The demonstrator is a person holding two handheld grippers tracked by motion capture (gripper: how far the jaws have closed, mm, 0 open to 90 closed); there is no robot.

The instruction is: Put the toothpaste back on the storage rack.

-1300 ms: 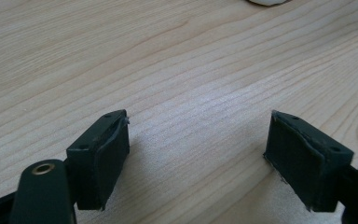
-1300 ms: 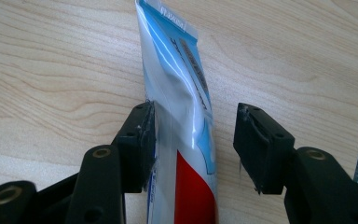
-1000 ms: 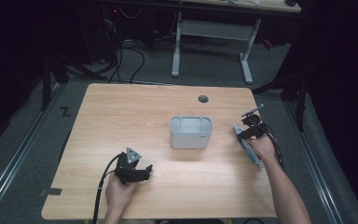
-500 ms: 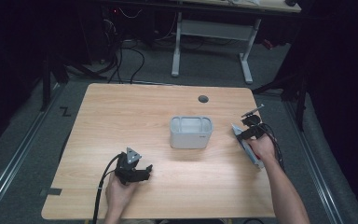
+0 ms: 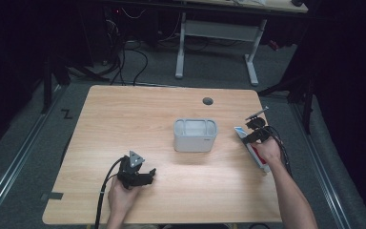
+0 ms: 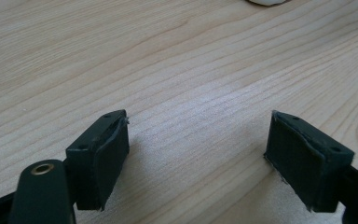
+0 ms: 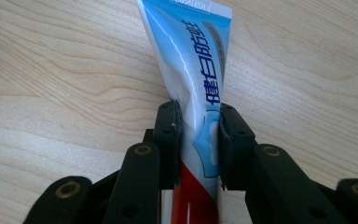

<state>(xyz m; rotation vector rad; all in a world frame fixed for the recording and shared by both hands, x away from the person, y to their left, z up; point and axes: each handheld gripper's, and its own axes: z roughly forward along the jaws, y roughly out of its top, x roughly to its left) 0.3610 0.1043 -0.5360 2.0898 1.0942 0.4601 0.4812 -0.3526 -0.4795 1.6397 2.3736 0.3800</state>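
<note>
Toothpaste tube (image 7: 196, 84) lies flat on the worktop (image 5: 138, 119) nr its right edge, just beside the grey bin (image 5: 195, 135), w/ right claw (image 7: 198, 140) pinched on its mid-body, jaws on both sides.

Risks, judged: tube is soft & slick, so a hard squeeze could buckle it or push paste toward the cap; a loose one lets it slide or droop when lifted. Grip looks off-centre, so the long end may swing & clip the bin rim.

Left claw (image 6: 198, 158) spread wide, holding nothing, low over bare wood, well apart from the bin.
</note>
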